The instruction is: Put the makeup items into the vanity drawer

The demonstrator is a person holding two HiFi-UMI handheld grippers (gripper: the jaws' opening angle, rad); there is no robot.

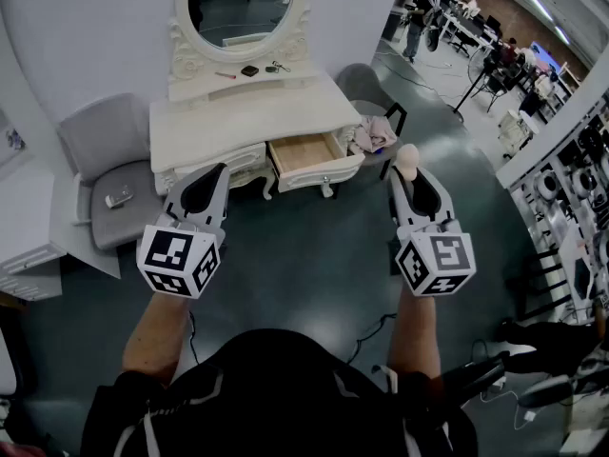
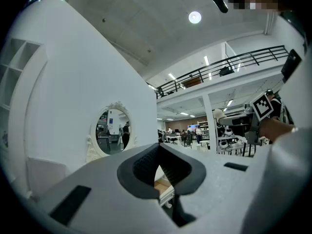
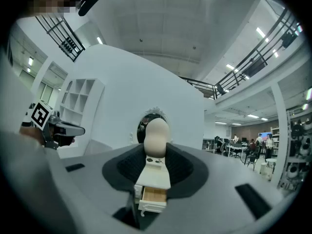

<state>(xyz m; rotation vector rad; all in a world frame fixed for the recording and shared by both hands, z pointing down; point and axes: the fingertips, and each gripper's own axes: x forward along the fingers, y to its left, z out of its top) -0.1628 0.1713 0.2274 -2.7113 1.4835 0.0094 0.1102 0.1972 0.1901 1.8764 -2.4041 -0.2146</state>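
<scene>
The makeup sponge (image 1: 406,159), a beige egg shape, is clamped between the fingers of the right gripper (image 1: 408,173). It stands out past their tips, in the air to the right of the open drawer (image 1: 305,152). In the right gripper view we see the sponge (image 3: 157,134) pinched by the dark ribbed pads (image 3: 179,165) on both sides, with the jaws partly apart around it. Below it, that view frames the drawer (image 3: 154,195) in line with the right gripper (image 3: 157,152).

The left gripper (image 1: 213,170) hovers before the vanity (image 1: 249,122). Its own view shows the left gripper (image 2: 158,152) with its tips together and nothing between them; only a narrow wedge below them lets the drawer show through.

Only the head view gives us the small items (image 1: 249,69) on the shelf under the mirror (image 1: 240,4), the grey chair (image 1: 108,165) at left and the cloth (image 1: 373,137) at right.
</scene>
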